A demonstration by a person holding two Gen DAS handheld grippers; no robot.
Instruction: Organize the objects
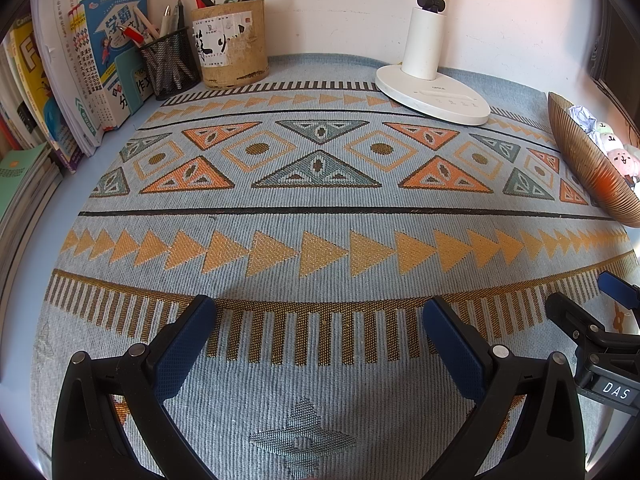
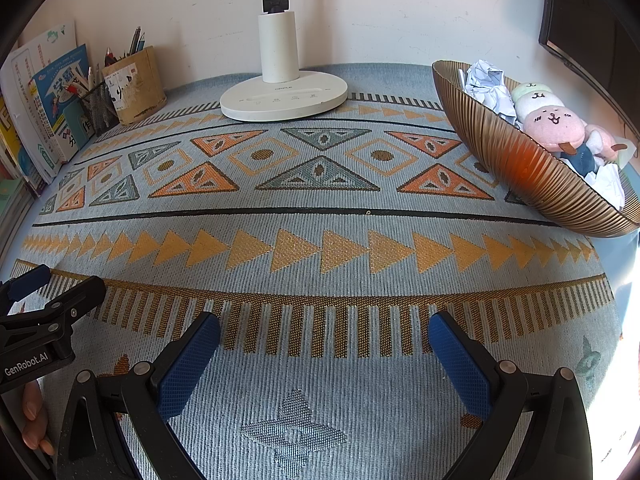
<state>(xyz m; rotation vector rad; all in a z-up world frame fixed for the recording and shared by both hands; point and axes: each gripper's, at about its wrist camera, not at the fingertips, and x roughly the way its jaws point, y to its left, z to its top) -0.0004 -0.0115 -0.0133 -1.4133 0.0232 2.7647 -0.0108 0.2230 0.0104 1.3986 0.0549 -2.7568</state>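
Both our grippers stand with jaws wide apart and nothing between them: the left gripper and the right gripper each hover low over the patterned mat, side by side near its front edge. From the right wrist view we see fingers of the hand that carries the left tool at the lower left edge.

Ahead of the jaws the middle of the mat lies bare; we see no loose item on it. Further out, things seem already put in their places. On the right sits the ribbed bowl, which holds crumpled paper and plush toys. At the back stands the lamp, its base on the mat's far edge. At the back left are the mesh cup and the tan pot, touching each other, both full of pens, and beside them the books standing in a row.

We judge the task to be at or very near its end: the small items rest in the bowl and the pens in their holders. If anything is left, it lies outside these views, and we cannot tell what.
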